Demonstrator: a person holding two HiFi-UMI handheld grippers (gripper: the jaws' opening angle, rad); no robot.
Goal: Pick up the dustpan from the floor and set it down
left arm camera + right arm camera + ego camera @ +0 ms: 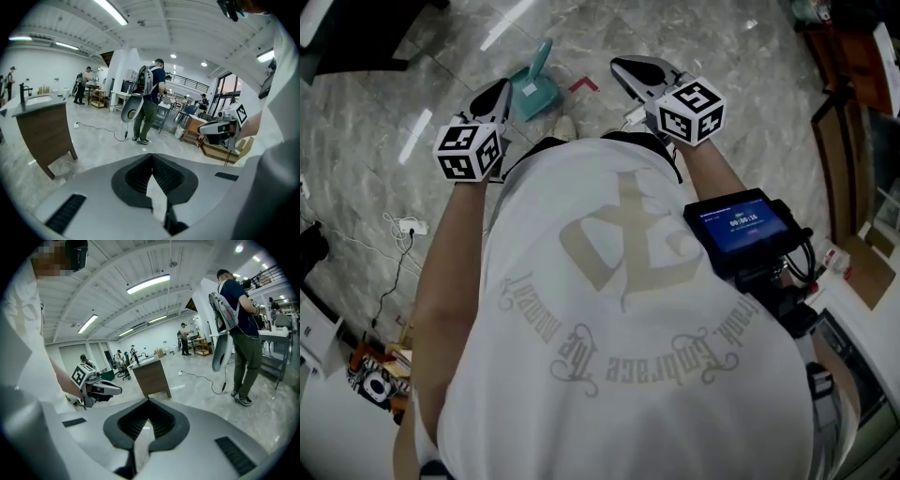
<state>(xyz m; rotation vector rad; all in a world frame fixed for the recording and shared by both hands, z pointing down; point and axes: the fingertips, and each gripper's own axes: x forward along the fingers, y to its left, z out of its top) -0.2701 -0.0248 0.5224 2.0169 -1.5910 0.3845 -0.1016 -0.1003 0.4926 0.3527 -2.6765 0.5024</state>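
The teal dustpan [534,89] lies on the grey marble floor in the head view, its handle pointing away from me. My left gripper [500,89] hovers just left of it, raised off the floor, jaws shut with nothing between them. My right gripper [630,68] is held up to the right of the dustpan, apart from it, and its jaws also meet at the tips and hold nothing. In the left gripper view the left gripper [151,155] points out across the room; the right gripper [148,400] does the same in its own view. Neither gripper view shows the dustpan.
A red tape mark [583,85] lies on the floor beside the dustpan. A white cable and plug [405,228] trail at the left. Wooden furniture [853,112] lines the right side. A wooden counter [44,126] and a person with a backpack [150,101] stand ahead.
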